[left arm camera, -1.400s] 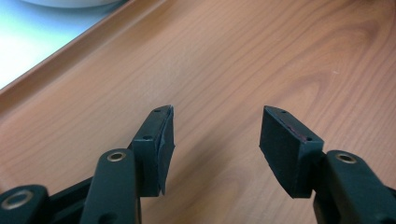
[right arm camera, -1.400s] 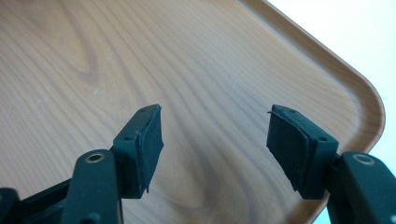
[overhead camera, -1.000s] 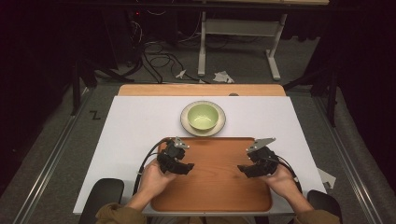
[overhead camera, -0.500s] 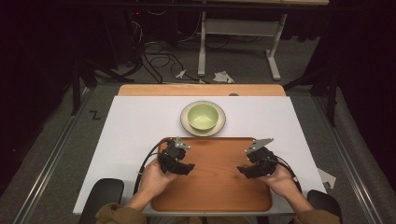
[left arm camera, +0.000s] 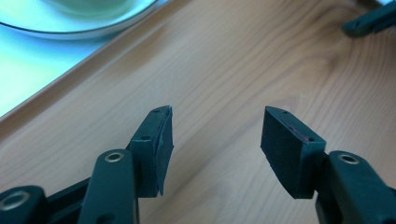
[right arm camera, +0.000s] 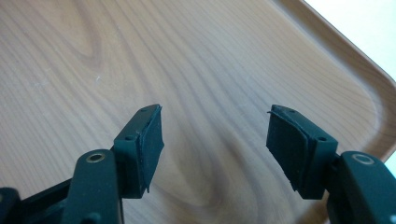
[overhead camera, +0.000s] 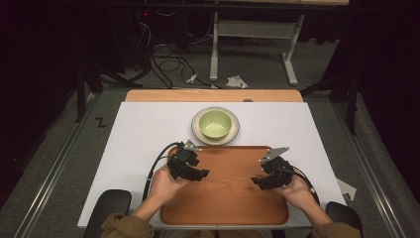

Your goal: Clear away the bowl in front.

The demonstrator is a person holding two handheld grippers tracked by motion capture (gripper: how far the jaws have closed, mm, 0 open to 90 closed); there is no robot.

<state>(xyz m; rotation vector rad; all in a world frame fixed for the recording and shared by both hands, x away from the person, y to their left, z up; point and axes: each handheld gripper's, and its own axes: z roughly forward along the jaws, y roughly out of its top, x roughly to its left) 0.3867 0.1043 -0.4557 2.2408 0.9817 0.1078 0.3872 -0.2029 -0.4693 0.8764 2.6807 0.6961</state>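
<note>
Left tongs (overhead camera: 198, 173): jaws apart, empty, over wooden tray (overhead camera: 228, 198)
Right tongs (overhead camera: 260, 179): jaws apart, empty, over tray
Green bowl (overhead camera: 215, 124): on plate (overhead camera: 198, 133), just beyond tray

One wooden tray (overhead camera: 228, 198), one green bowl (overhead camera: 216, 123), one plate (overhead camera: 198, 130), two hand-held grippers: left (overhead camera: 202, 174), right (overhead camera: 257, 180).

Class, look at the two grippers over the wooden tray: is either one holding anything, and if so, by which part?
Nothing is held. The left gripper and the right gripper both have their jaws apart, with bare wooden tray between them. The green bowl sits untouched beyond the tray.
</note>
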